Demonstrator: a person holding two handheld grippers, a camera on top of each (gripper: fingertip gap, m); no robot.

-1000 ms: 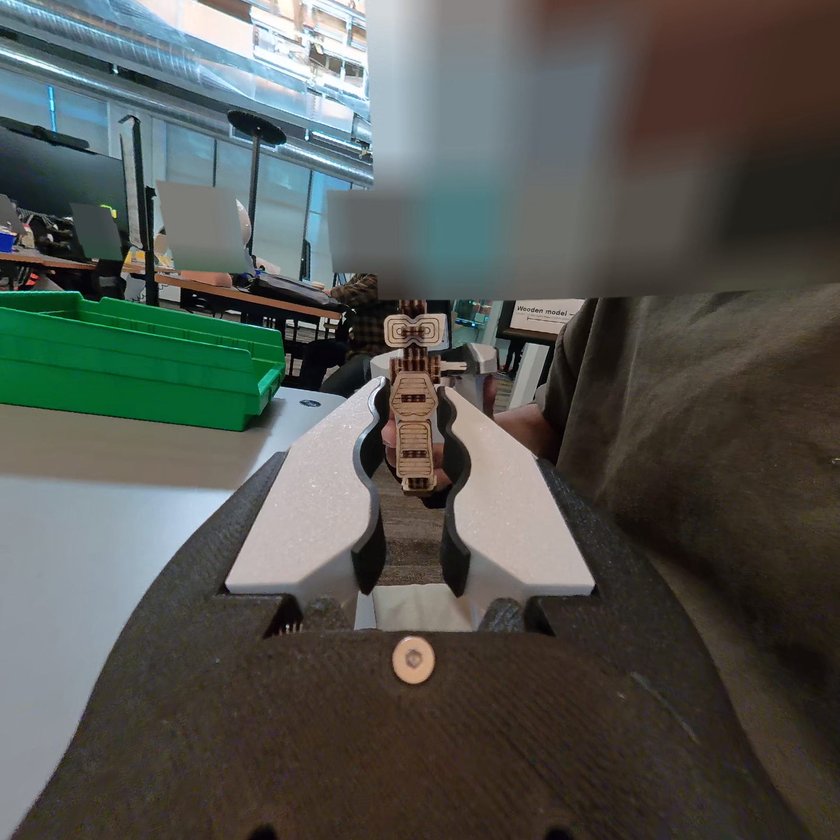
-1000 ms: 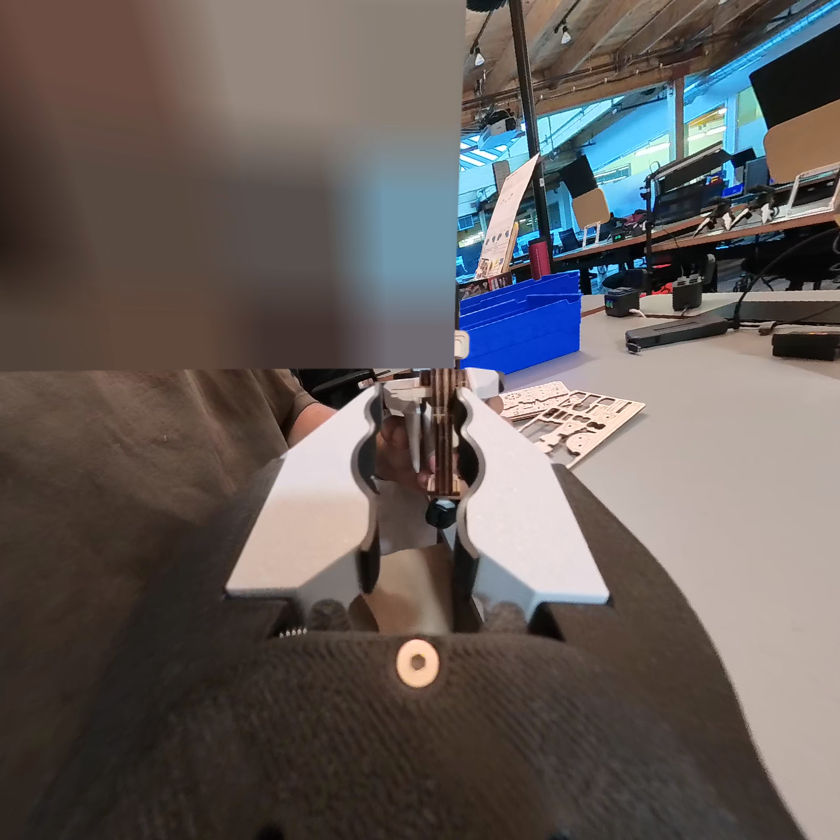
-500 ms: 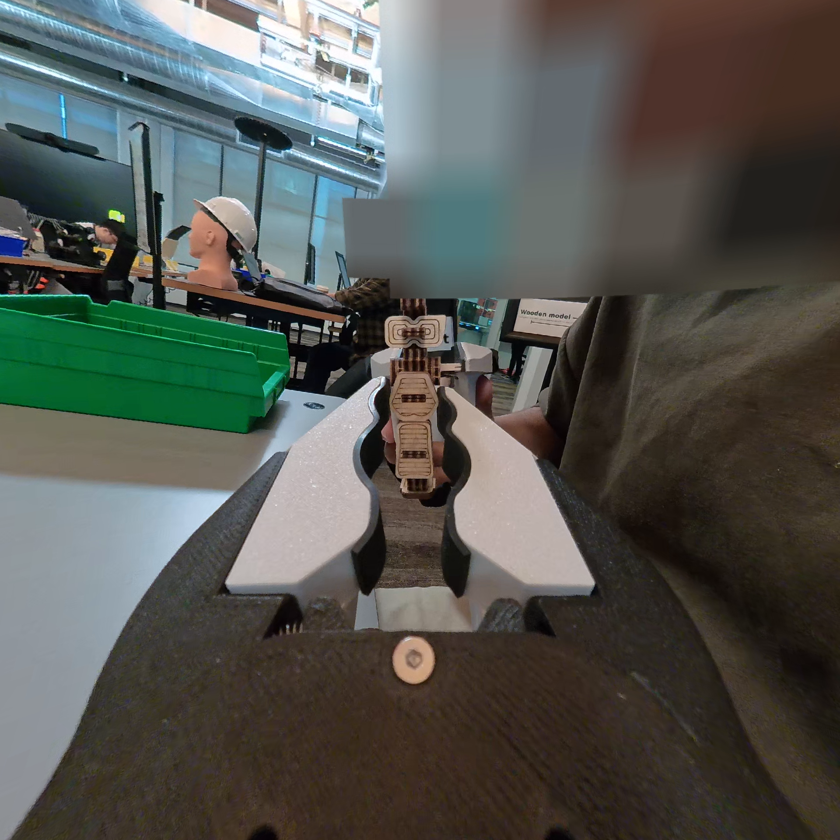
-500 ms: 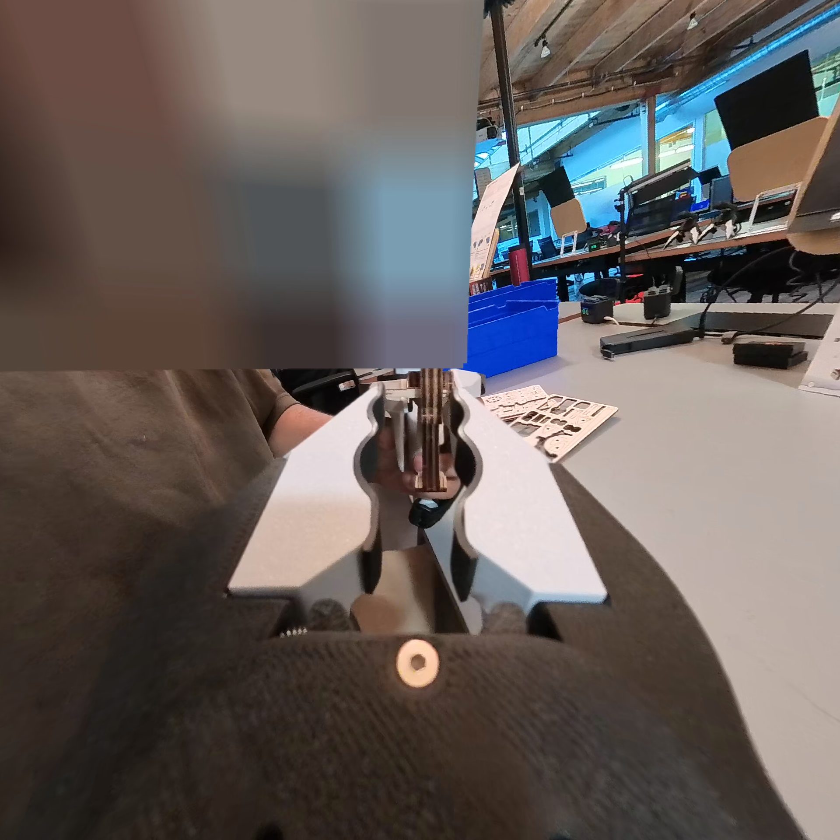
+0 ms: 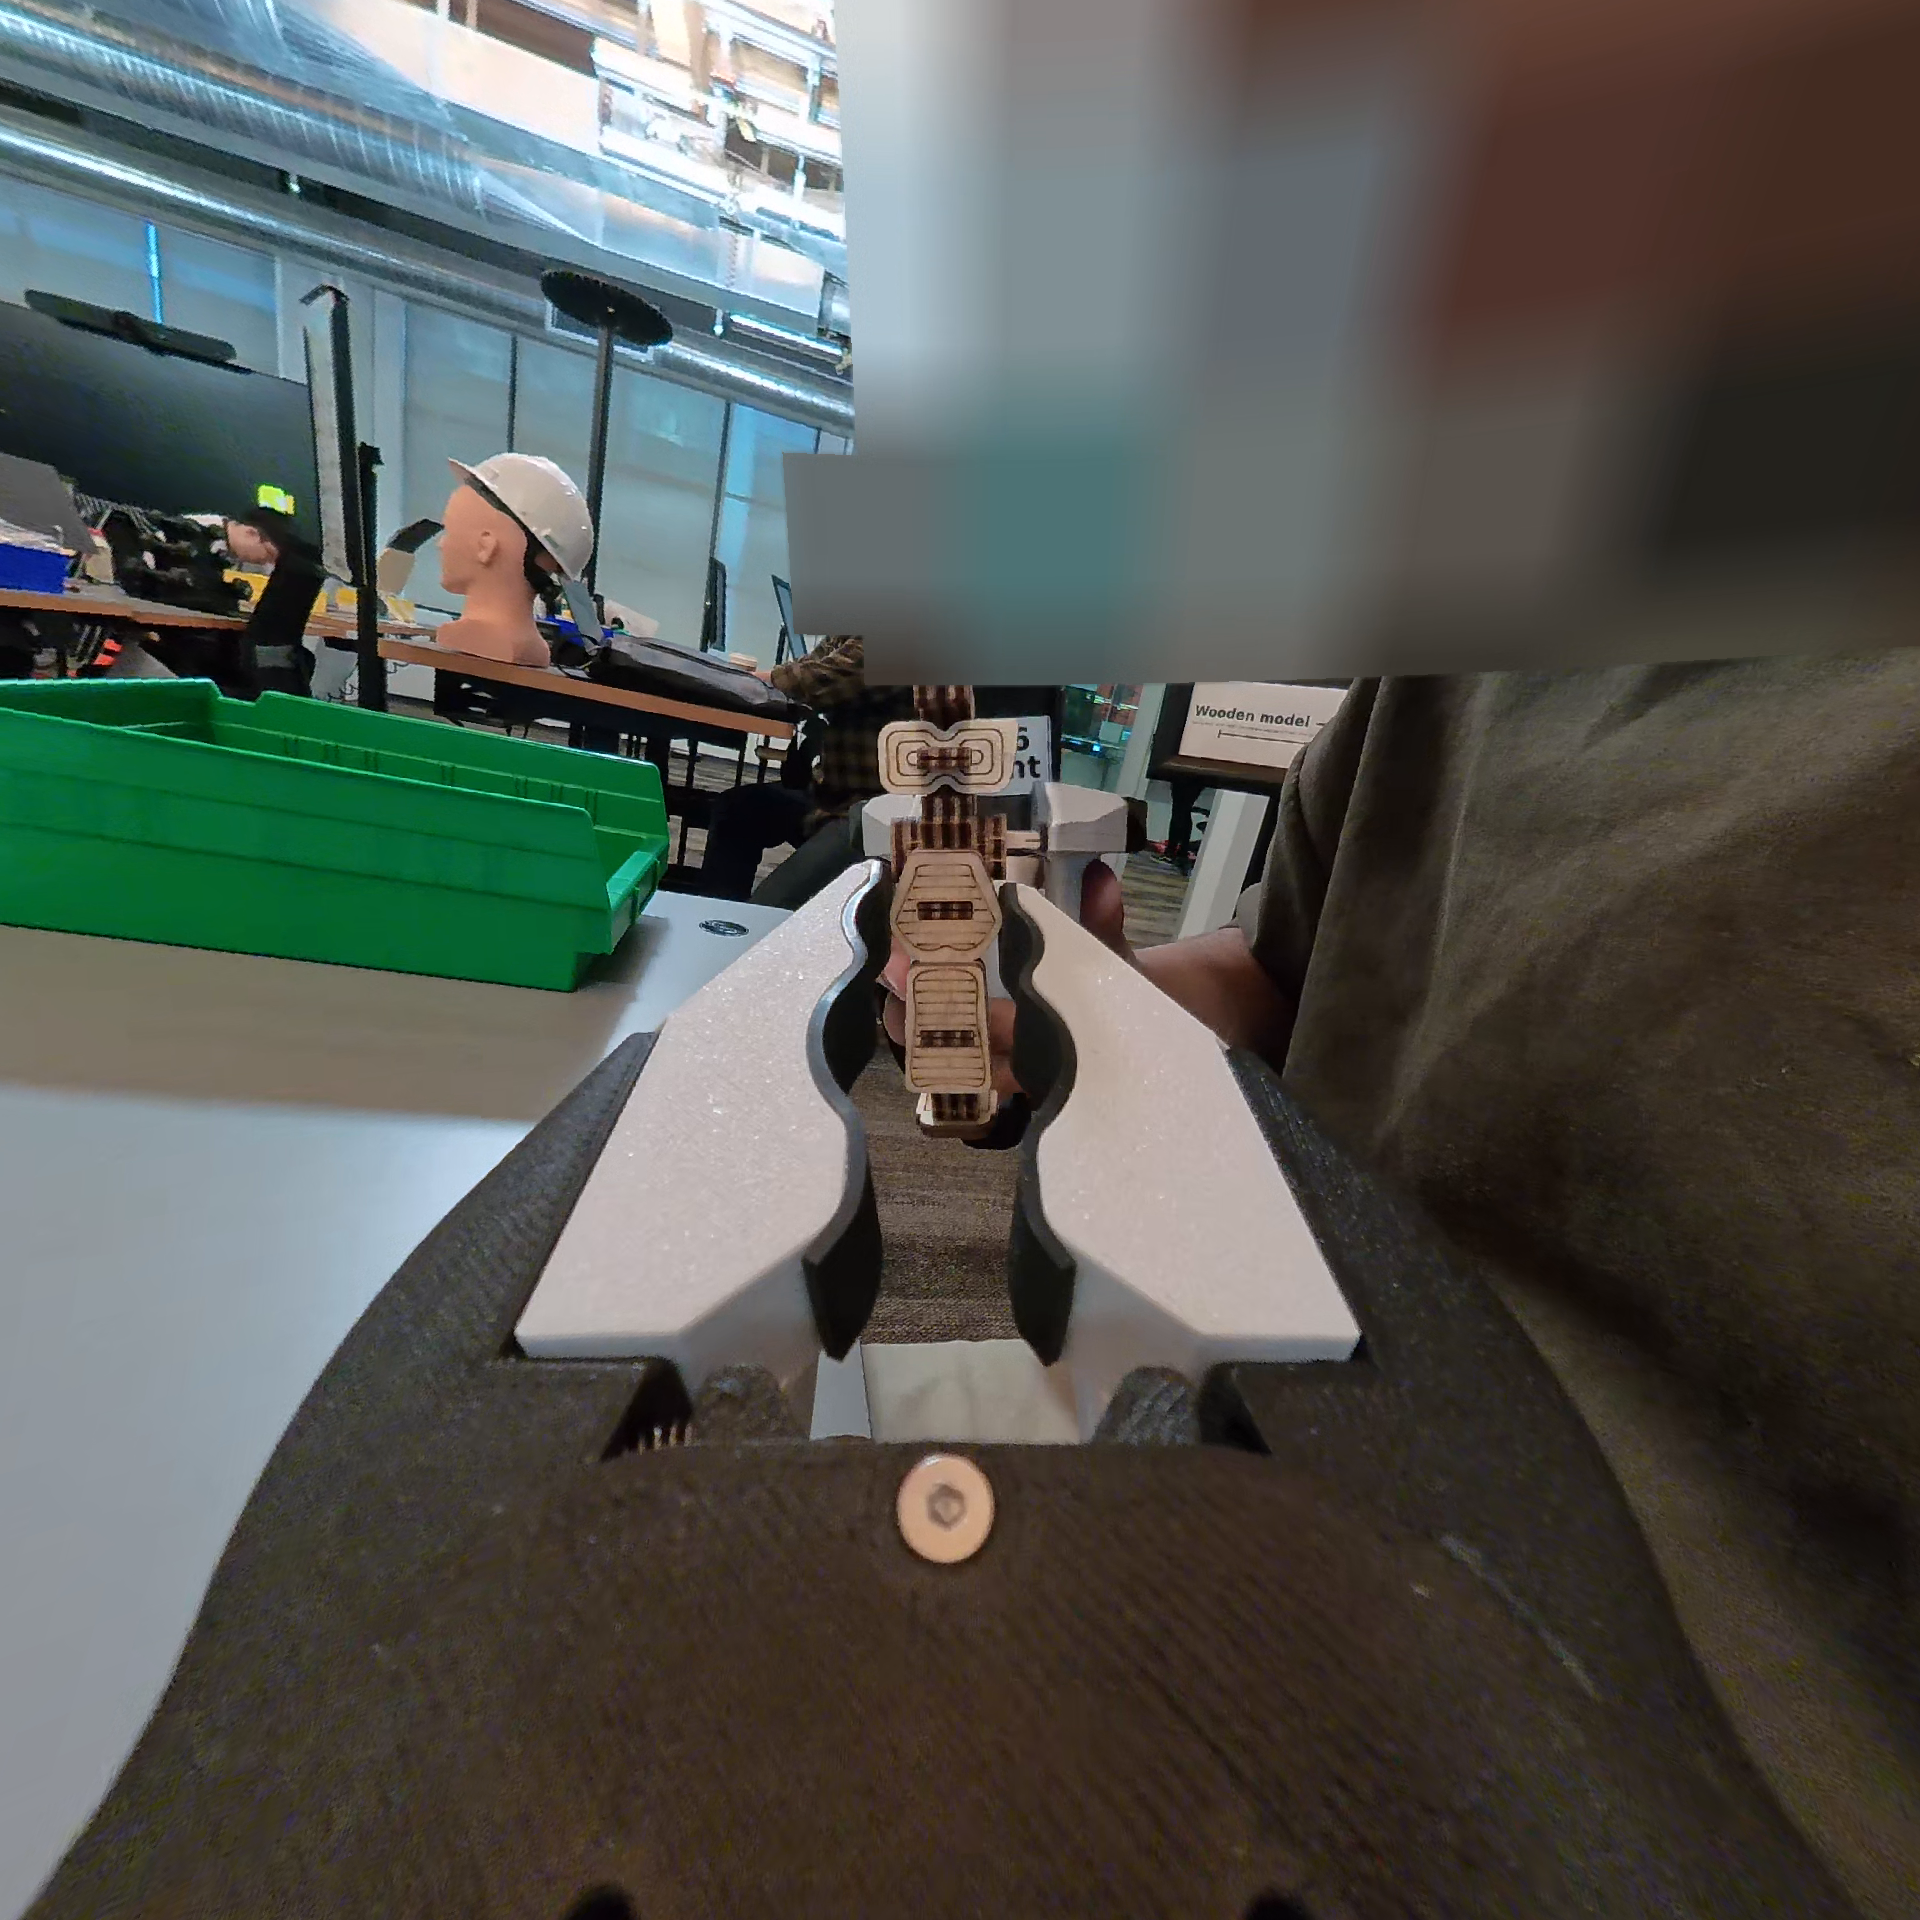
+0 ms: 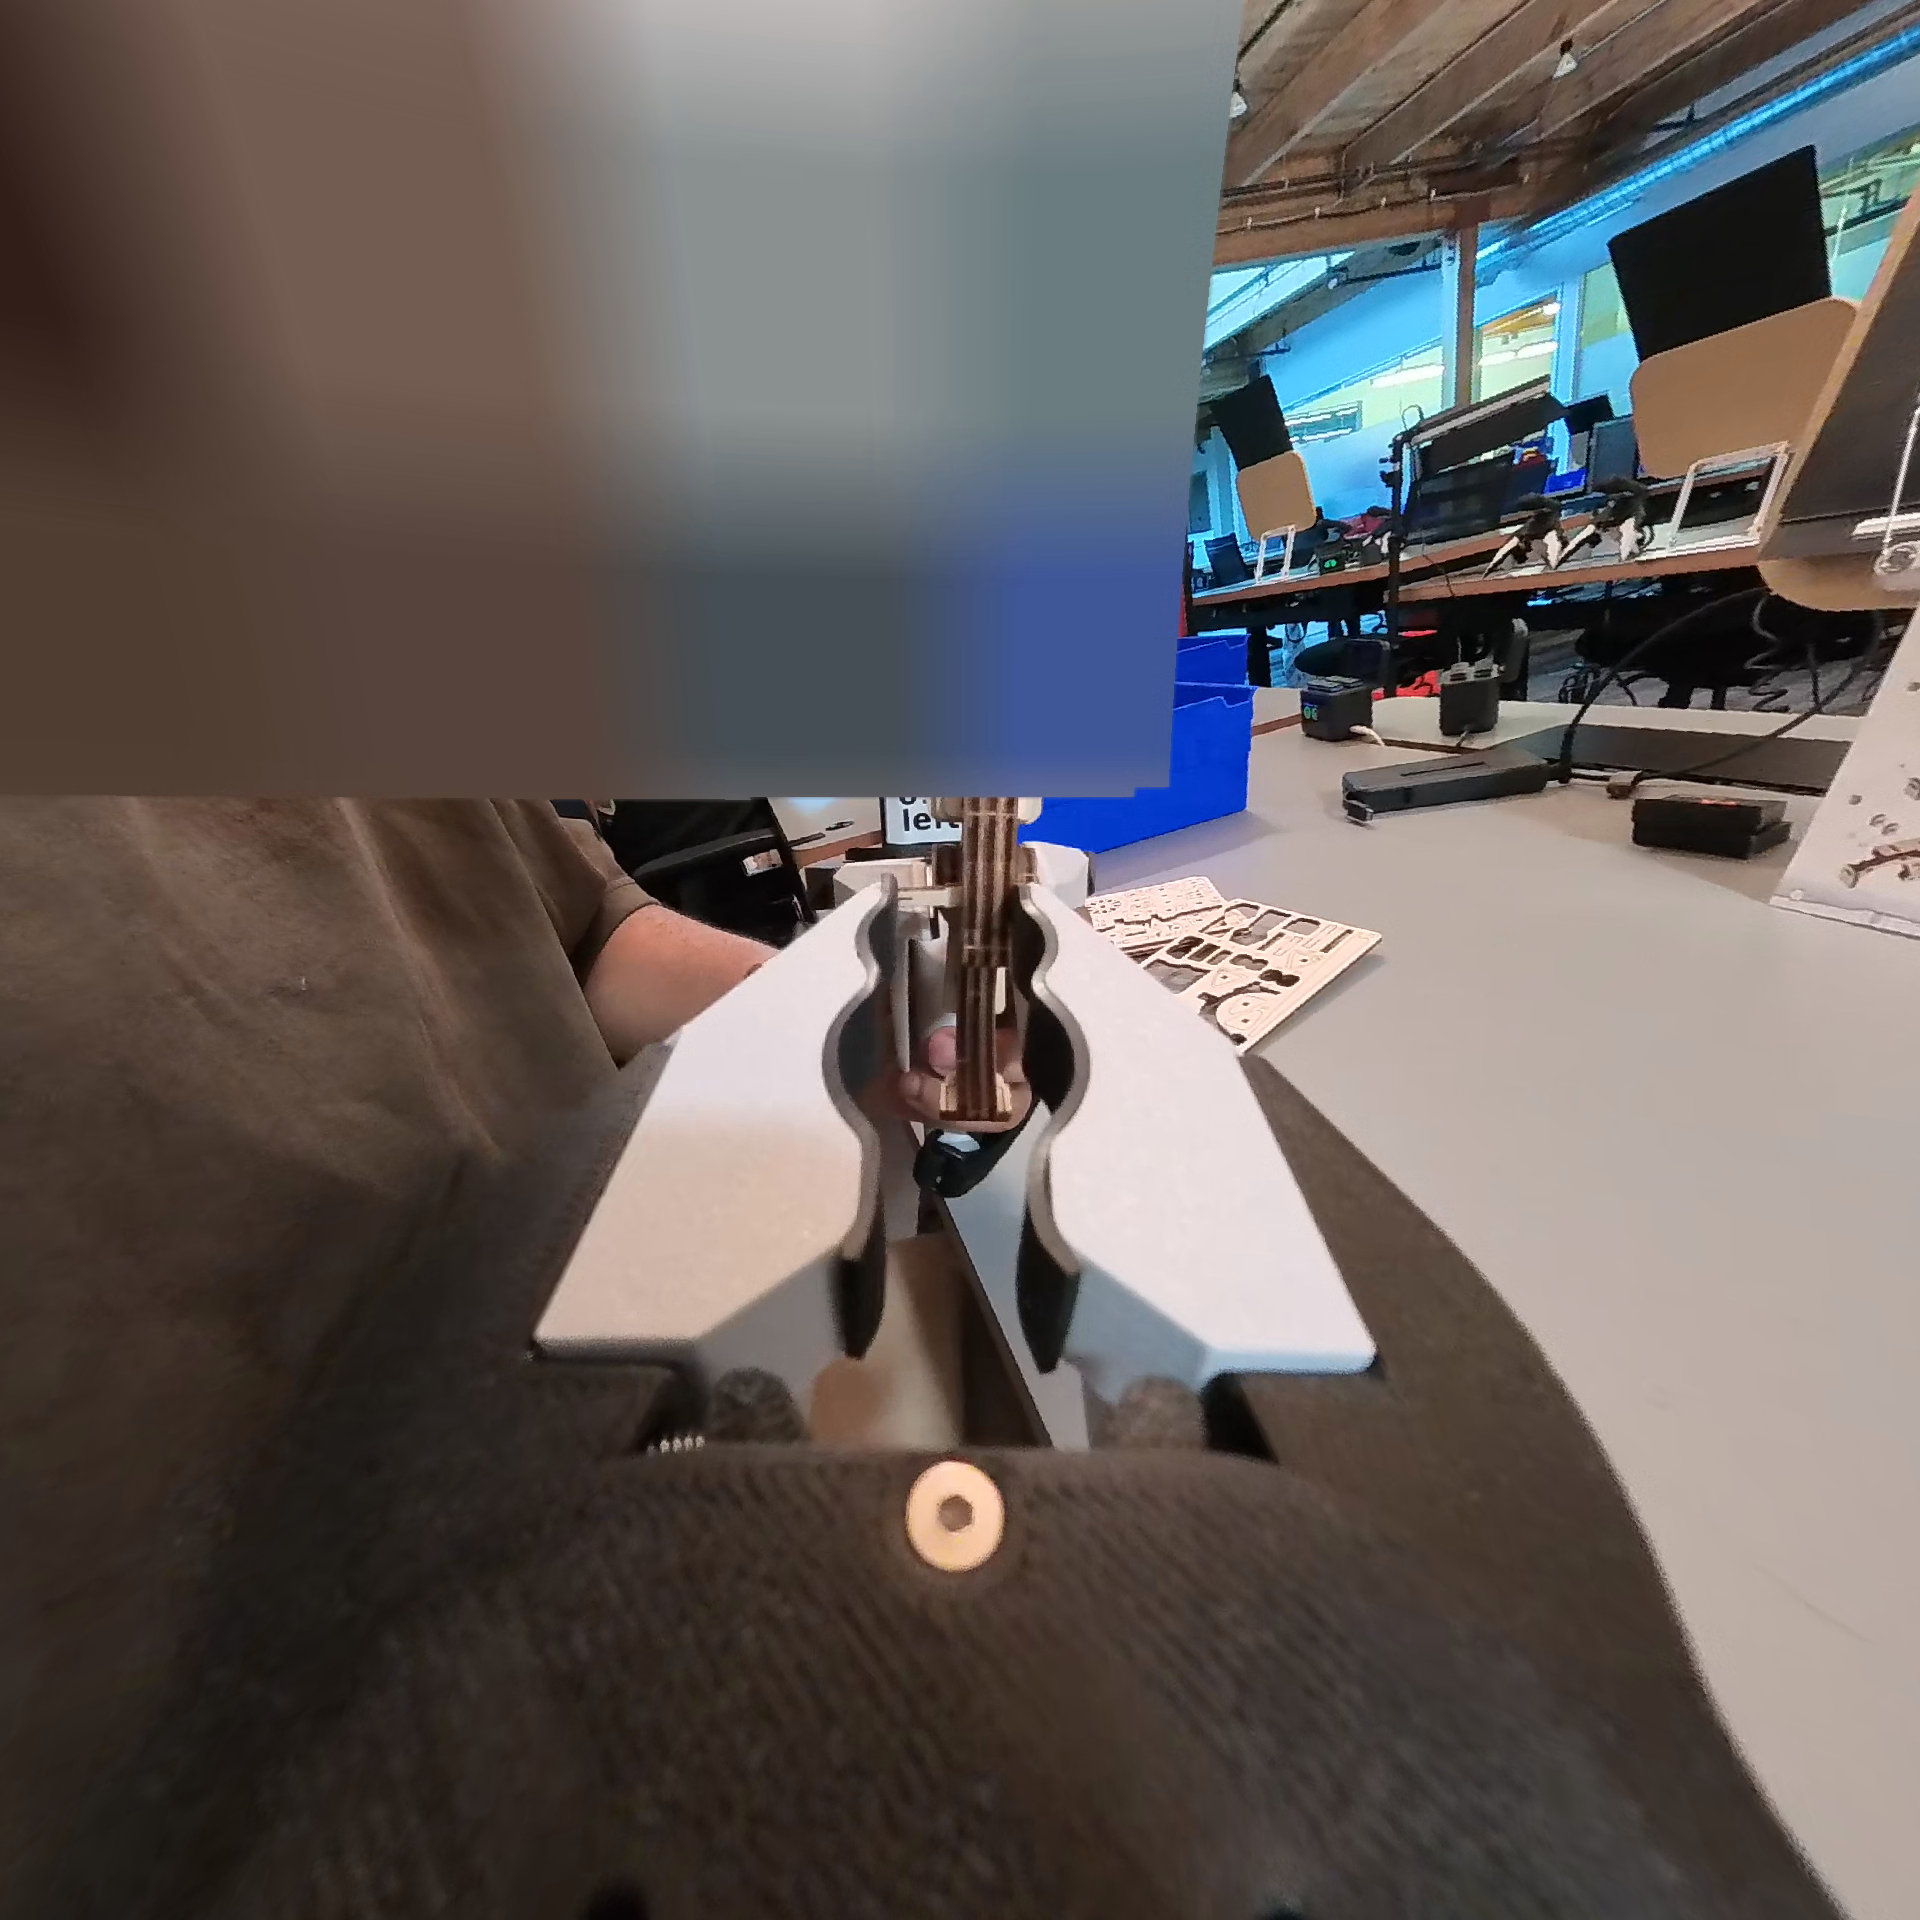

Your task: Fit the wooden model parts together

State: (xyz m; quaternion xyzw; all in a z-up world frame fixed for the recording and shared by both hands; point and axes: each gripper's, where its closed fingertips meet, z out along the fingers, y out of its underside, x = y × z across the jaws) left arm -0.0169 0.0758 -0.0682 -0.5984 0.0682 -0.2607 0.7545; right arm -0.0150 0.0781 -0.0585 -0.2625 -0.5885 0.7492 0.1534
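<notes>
In the left wrist view, the left hand-held gripper [image 5: 945, 914] is seen clamped near its fingertips on the wooden model [image 5: 945, 966], which is held upright in the air over the near edge of the worktop [image 5: 260, 1195], close to the person's torso. Engraved flat panels face this camera, and a bow-shaped plate sits at the top. In the right wrist view, the same model [image 6: 977, 997] is seen edge-on as a stack of thin laser-cut layers, and the right hand-held gripper [image 6: 961, 925] is closed around it from the opposite direction; whether its grip falls on the main stack or on a small cross-piece at the left cannot be told.

The model is judged to be very light and stiff across its face, but brittle at its thin tabs and slotted joints, so pressure is best applied on the broad flat panels and not on the projecting ends. The plywood surface is likely dry and not slippery. Squeezing across the layered edges could be expected to loosen press-fitted parts.

Just beyond the grippers, a cut-out parts sheet [image 6: 1236, 956] lies flat on the worktop. Farther off, a green bin [image 5: 312, 831] stands on the left side and a blue bin [image 6: 1210, 748] on the right.
</notes>
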